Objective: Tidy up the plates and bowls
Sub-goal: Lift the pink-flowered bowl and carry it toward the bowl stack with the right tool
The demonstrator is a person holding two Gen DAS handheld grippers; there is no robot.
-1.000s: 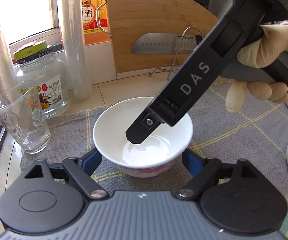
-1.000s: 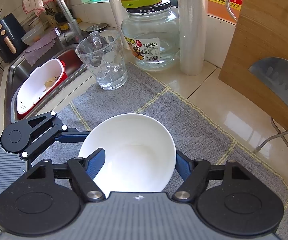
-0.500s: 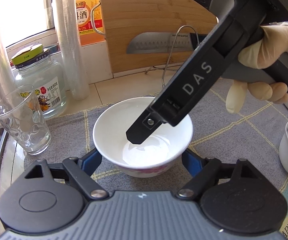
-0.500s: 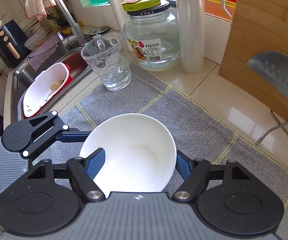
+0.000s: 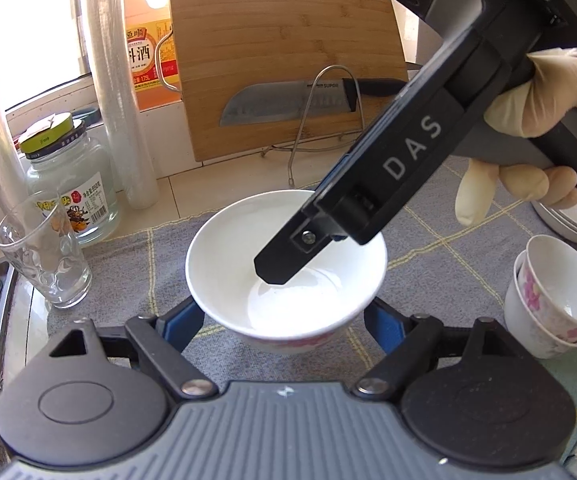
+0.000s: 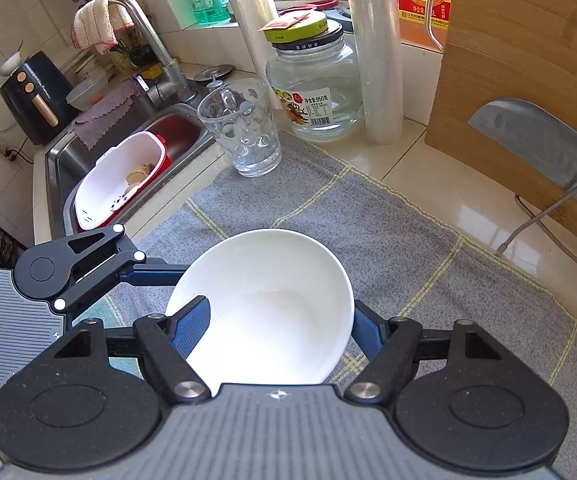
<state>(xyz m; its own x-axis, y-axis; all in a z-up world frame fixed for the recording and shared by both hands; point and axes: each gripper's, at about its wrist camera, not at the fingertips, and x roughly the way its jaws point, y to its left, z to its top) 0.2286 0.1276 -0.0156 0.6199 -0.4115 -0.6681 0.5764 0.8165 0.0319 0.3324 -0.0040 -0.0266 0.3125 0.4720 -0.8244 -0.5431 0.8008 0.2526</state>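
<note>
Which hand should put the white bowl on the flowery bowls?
Probably the right gripper: it pinches the wall of the white bowl, one finger inside, and the stacked flowery bowls sit on its side. The left gripper hugs the outside.

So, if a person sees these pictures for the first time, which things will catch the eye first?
First the white bowl at the centre, over the grey mat, with the left gripper clamped across its outside and one finger of the right gripper inside it. Behind stands a wooden cutting board with a knife before it; a drinking glass stands at the left.
</note>
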